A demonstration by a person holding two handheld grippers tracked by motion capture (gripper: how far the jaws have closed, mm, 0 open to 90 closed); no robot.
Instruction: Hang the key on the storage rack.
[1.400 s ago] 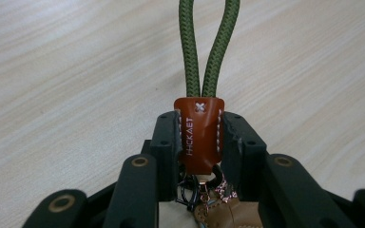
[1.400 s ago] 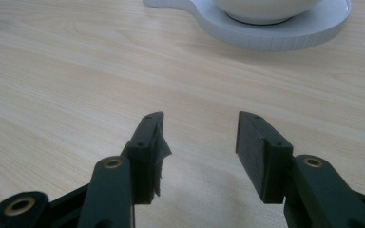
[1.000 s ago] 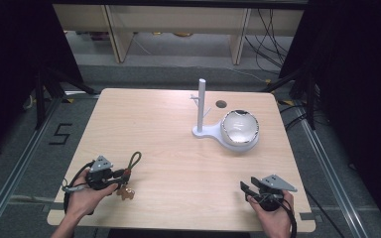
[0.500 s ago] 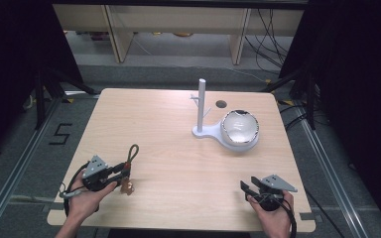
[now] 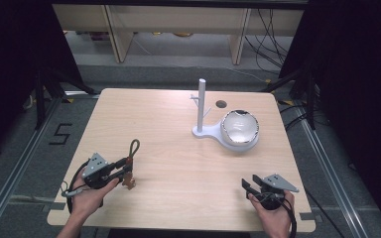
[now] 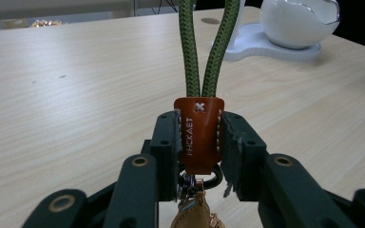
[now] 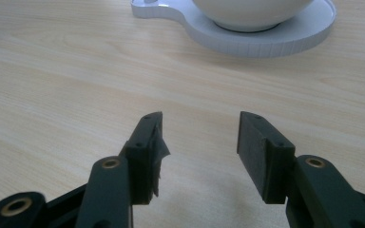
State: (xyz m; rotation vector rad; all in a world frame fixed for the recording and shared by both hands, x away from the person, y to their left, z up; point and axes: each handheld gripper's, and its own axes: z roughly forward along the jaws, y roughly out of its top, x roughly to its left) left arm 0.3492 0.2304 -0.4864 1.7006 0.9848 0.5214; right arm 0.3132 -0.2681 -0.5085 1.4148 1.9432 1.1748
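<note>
Grip looked sound: the left gripper (image 6: pixel 198 142) pinched the keychain's leather tab (image 6: pixel 199 133) squarely near the table's (image 5: pixel 178 163) front-left (green cord loop (image 5: pixel 133 148) free), so lifting gently suited it, while the right gripper (image 7: pixel 199 147) rested spread

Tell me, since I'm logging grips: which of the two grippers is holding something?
The left gripper: its jaws clamp the orange leather tab of a green cord keychain. The right gripper stands open over bare table.
</note>
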